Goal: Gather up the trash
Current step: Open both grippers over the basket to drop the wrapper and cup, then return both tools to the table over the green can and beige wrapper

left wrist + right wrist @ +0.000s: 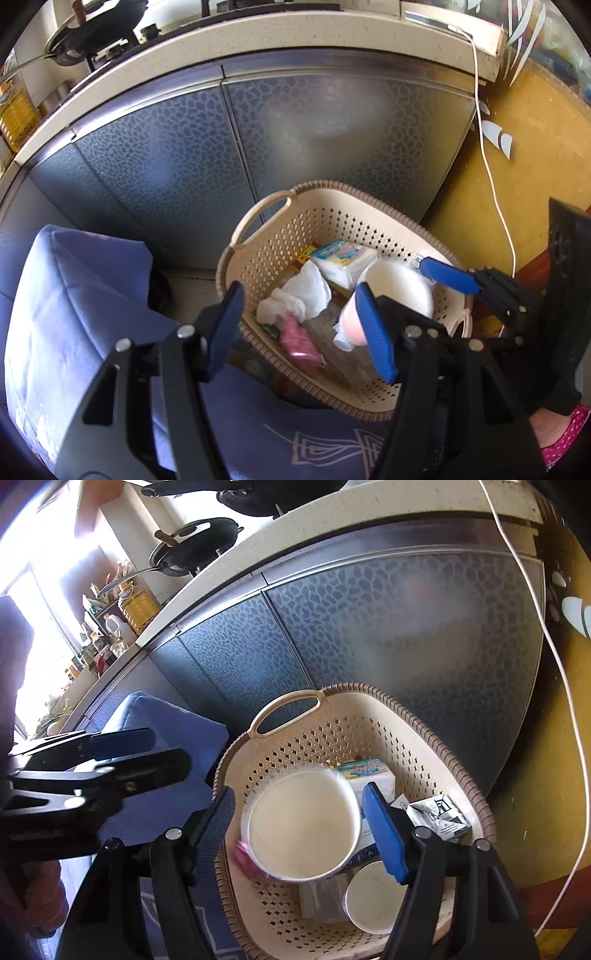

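Note:
A beige perforated basket (pixel 266 240) (pixel 417 731) stands on the floor and holds trash. In it are a tissue pack (pixel 343 258), a crumpled white tissue (pixel 303 295), a pink wrapper (pixel 299 339) and a clear plastic bottle (pixel 343 354). My left gripper (pixel 299 306) hangs open over the basket's near rim with nothing between its fingers. My right gripper (pixel 299 794) is open above the basket. A white paper cup (pixel 303 827), blurred and tilted, sits between its fingers without either pad pressing on it. A smaller white cup (pixel 373 897) and a crushed carton (pixel 439 816) lie below.
Grey patterned cabinet doors (pixel 295 129) rise right behind the basket under a pale counter with a black pan (pixel 192 550). A blue cloth-covered seat (pixel 74 314) is at the left. A white cable (pixel 491 184) hangs at the right over the yellow floor (pixel 535 147).

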Tool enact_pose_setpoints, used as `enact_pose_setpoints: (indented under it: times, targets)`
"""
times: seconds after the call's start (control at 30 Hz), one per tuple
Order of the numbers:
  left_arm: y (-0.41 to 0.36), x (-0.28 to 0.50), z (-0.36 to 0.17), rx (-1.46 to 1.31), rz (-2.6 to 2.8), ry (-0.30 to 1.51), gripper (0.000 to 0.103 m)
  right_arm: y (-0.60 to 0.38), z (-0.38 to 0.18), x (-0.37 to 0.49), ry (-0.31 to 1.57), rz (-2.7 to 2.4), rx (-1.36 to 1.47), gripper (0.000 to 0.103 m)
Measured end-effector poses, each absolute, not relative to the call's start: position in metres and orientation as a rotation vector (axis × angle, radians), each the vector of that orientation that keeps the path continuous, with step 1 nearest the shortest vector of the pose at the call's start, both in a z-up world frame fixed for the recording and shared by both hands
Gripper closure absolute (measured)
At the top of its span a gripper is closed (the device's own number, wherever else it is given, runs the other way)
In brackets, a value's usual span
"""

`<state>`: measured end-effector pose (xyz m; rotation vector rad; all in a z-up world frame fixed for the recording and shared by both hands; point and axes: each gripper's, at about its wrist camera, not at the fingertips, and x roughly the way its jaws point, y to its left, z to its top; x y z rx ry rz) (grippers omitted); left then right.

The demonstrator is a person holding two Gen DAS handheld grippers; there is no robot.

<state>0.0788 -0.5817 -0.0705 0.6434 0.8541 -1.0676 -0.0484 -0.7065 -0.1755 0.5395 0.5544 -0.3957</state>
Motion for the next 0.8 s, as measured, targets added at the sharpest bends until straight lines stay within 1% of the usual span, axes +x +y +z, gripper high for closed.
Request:
enact_pose_setpoints:
  times: [0.13,0.5,0.8]
  targets:
    - [-0.568,0.083,-0.066,0.622,-1.048,0.859,0.043,-0.7,-0.175,-0.05,0.541,-0.405,0.527,0.028]
    - [-0.525,0.07,-0.06,0.592,-1.006,0.851,0.043,-0.683,-0.165,-0.079,0.5,-0.418,0.563,0.028]
    - [-0.469,0.068,-0.045,0.534,-0.968,0.848,0.043,-0.655,-0.152,-0.102,0.481,-0.406,0.582,0.028]
